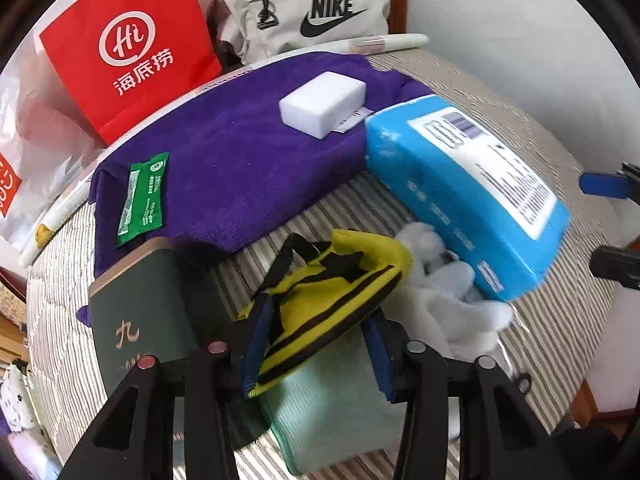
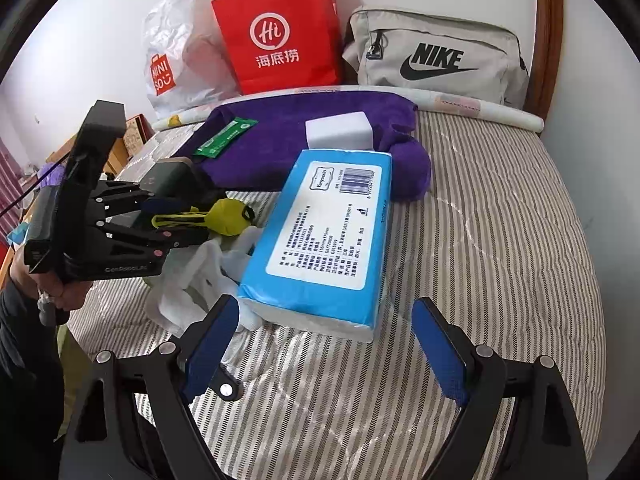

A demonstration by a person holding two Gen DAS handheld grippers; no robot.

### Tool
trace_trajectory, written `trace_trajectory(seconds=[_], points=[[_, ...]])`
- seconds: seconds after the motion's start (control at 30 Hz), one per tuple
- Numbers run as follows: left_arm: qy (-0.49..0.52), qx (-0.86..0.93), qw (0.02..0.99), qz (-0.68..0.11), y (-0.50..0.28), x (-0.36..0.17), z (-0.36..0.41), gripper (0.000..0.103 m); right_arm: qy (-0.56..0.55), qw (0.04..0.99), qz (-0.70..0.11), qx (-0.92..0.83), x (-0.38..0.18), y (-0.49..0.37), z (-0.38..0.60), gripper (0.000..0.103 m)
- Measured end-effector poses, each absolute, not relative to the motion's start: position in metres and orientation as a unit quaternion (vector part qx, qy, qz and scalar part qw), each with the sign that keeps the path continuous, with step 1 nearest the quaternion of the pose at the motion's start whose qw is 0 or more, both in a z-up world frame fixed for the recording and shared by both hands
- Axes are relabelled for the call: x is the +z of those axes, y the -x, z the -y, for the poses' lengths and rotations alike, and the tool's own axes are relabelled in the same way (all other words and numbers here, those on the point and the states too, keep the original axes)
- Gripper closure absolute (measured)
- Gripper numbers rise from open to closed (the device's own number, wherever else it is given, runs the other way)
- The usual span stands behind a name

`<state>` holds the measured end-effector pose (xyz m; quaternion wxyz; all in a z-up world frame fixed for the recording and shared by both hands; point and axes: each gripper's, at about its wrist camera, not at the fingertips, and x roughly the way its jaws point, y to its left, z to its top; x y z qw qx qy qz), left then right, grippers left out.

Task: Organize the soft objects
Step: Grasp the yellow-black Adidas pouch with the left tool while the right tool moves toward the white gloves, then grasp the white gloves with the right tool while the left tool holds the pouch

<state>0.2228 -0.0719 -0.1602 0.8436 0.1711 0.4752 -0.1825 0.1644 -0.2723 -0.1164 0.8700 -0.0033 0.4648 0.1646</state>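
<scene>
The left claw (image 1: 316, 344) clenched the yellow cloth (image 1: 328, 284) at six o'clock, seemingly to sort it; the right claw (image 2: 324, 344) stood released, framing the tissue pack (image 2: 324, 240) dead ahead

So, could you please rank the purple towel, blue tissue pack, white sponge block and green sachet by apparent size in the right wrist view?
1. purple towel and blue tissue pack: unsure, the pack is nearer
2. white sponge block
3. green sachet
</scene>
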Motion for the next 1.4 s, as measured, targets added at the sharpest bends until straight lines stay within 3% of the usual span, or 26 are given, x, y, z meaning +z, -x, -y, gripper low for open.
trace_trajectory(seconds=[0.1,0.17,0.27,0.87,1.4], points=[[-0.151,-0.194,0.844,-0.476,-0.229,-0.157,0.069,0.075,-0.001,0.868,-0.467,0.166,-0.119,-0.166,0.272,0.015],[-0.14,-0.199,0.849,-0.469,-0.231,-0.15,0.066,0.088,-0.003,0.867,-0.471,0.165,-0.122,-0.167,0.273,0.015],[-0.12,-0.202,0.855,-0.463,-0.233,-0.141,0.061,0.093,-0.011,0.864,-0.475,0.166,-0.124,-0.168,0.274,0.015],[-0.01,-0.19,0.887,-0.42,-0.203,-0.087,0.015,0.095,-0.014,0.869,-0.454,0.197,-0.111,-0.141,0.255,0.015],[0.045,-0.159,0.9,-0.403,-0.136,-0.077,-0.037,0.095,0.001,0.859,-0.451,0.243,-0.125,-0.119,0.201,0.015]])
